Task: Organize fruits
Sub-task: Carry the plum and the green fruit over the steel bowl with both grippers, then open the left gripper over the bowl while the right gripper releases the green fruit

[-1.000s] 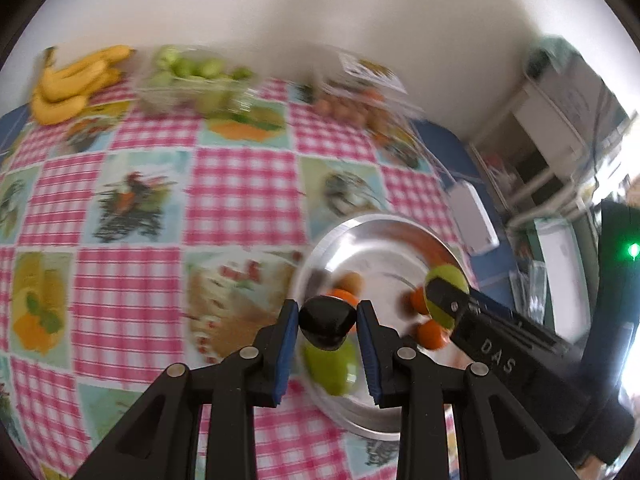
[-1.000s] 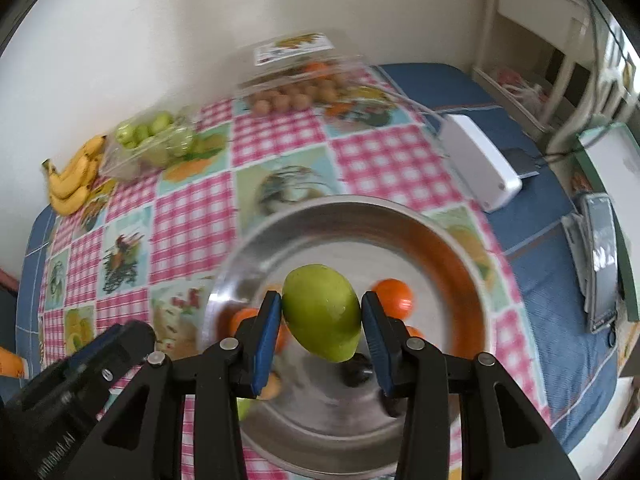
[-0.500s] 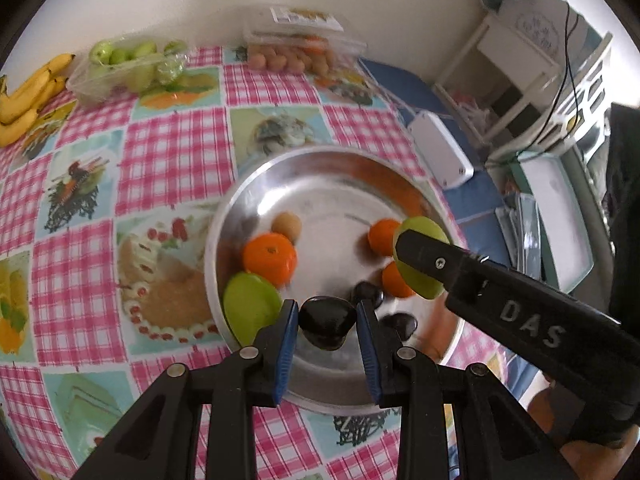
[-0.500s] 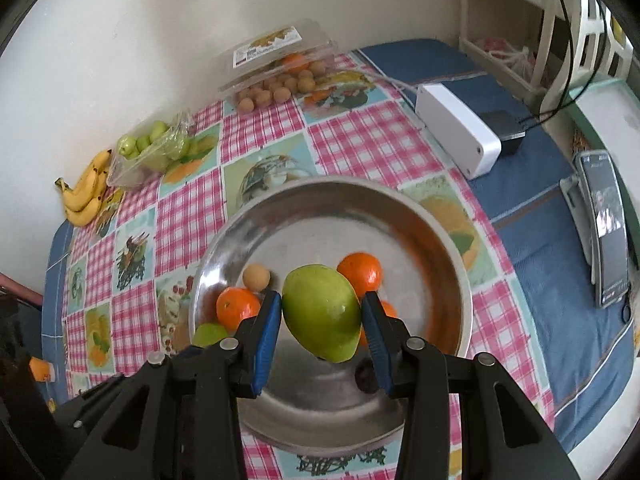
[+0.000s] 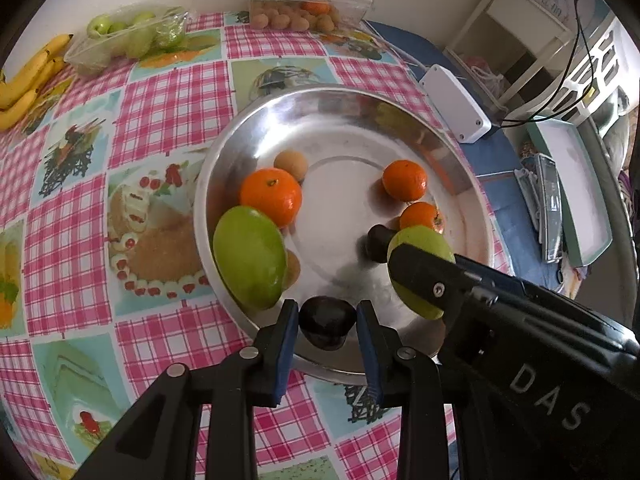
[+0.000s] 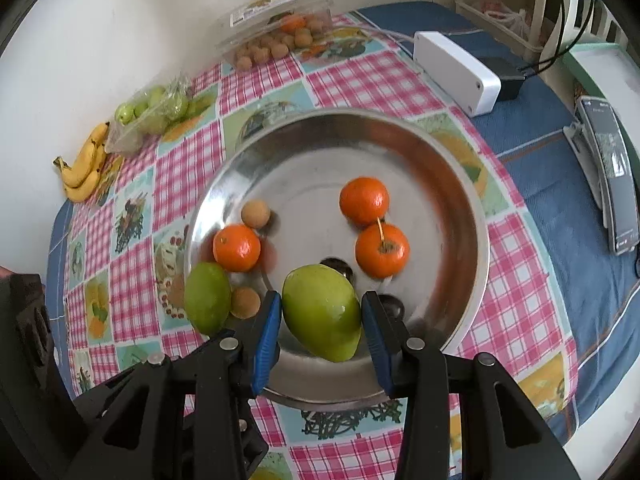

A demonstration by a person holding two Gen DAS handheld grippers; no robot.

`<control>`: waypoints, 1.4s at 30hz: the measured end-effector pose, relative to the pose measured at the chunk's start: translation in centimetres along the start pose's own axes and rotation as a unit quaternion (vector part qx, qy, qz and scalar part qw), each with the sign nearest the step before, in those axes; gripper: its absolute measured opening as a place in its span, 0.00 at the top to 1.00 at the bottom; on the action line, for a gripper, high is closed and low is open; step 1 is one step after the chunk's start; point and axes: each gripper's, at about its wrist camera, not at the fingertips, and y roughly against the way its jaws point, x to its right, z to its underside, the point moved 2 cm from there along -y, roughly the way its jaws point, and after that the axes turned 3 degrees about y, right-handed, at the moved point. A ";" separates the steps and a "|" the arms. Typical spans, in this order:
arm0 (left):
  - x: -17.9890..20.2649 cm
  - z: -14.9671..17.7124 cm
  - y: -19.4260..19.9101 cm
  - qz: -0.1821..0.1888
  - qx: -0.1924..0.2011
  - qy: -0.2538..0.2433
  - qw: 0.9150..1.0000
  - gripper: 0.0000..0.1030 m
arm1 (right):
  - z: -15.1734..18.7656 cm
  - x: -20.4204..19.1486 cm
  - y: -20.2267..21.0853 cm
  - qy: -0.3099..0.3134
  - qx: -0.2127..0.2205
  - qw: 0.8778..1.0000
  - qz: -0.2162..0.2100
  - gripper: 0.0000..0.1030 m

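left gripper (image 5: 327,326): clamped on a small dark fruit (image 5: 327,322), low over the near rim of the silver bowl (image 5: 224,152). blue pads (image 5: 289,344) tight on both sides of it.

right gripper (image 6: 320,320): clamped on a big green mango (image 6: 322,312), over the near part of the bowl. seen from the left camera too, reaching in from the right with the mango (image 5: 420,248) between its fingers.

in the bowl: another green mango (image 5: 250,258) leaning on the left wall, touching a big orange (image 5: 271,197). a small tan round fruit (image 5: 291,164) just behind that orange. a second small tan fruit (image 6: 245,302) tucked beside the green mango. two more oranges on the right side, one (image 6: 364,201) farther back, one with a little stem (image 6: 382,251) closer, the two touching. a dark fruit (image 6: 336,266) on the bottom of the bowl, half hidden behind the held mango.

bowl on a pink checked cloth (image 5: 168,92) with food pictures, on the counter. at the back by the wall: bananas (image 6: 86,166), a clear pack of green fruits (image 6: 154,114), and a clear box of small tan fruits (image 6: 276,32). white box (image 6: 456,72) on the blue cover to the right, near the bowl but apart from it.
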 end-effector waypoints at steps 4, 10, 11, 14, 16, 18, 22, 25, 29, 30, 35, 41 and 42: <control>-0.4 0.1 -0.2 -0.004 0.001 0.003 1.000 0.69 | 0.5 0.0 -0.6 -0.004 -0.012 1.000 -0.001 0.58; -0.3 0.2 -0.2 -0.009 0.004 -0.005 1.000 0.69 | 0.7 0.3 -1.3 -0.015 -0.025 1.000 0.002 0.58; -0.2 0.1 -0.3 -0.010 0.005 -0.006 1.000 0.69 | 0.8 0.3 -1.4 -0.017 -0.027 1.000 0.003 0.58; 0.0 0.1 -0.3 -0.011 0.006 -0.006 1.000 0.68 | 0.8 0.5 -1.6 -0.021 -0.029 0.999 0.003 0.58; -0.1 0.1 -0.3 -0.009 0.007 -0.003 1.000 0.68 | 0.8 0.5 -1.5 -0.022 -0.027 0.999 0.002 0.58; -0.2 0.1 -0.2 -0.003 0.006 -0.004 1.000 0.68 | 0.7 0.4 -1.4 -0.019 -0.025 1.000 0.003 0.58; -0.4 0.4 0.4 0.006 0.008 -0.009 1.000 0.67 | 0.7 0.3 -1.0 -0.020 -0.017 1.000 0.002 0.58; -0.6 0.5 1.0 0.014 0.011 -0.008 1.000 0.59 | 0.6 0.1 -0.4 -0.019 -0.005 1.000 0.003 0.58; -1.5 0.7 2.2 -0.004 0.024 -0.005 1.000 0.36 | 0.7 -0.2 0.2 -0.018 0.003 1.000 0.003 0.58; -1.8 0.8 2.4 -0.004 0.026 -0.002 1.000 0.36 | 0.7 -0.2 0.2 -0.018 0.004 1.000 0.003 0.58; -4.7 1.1 3.2 -0.017 0.024 0.041 0.999 0.30 | 1.0 -0.2 0.6 -0.020 0.009 1.000 0.004 0.58; -10.9 1.8 3.4 -0.103 0.014 0.135 0.985 0.00 | 1.8 -0.3 0.6 -0.009 0.005 1.000 0.015 0.58; -11.9 2.0 3.7 -0.116 0.019 0.144 0.983 0.00 | 2.0 -0.4 0.5 -0.007 0.004 1.000 0.020 0.55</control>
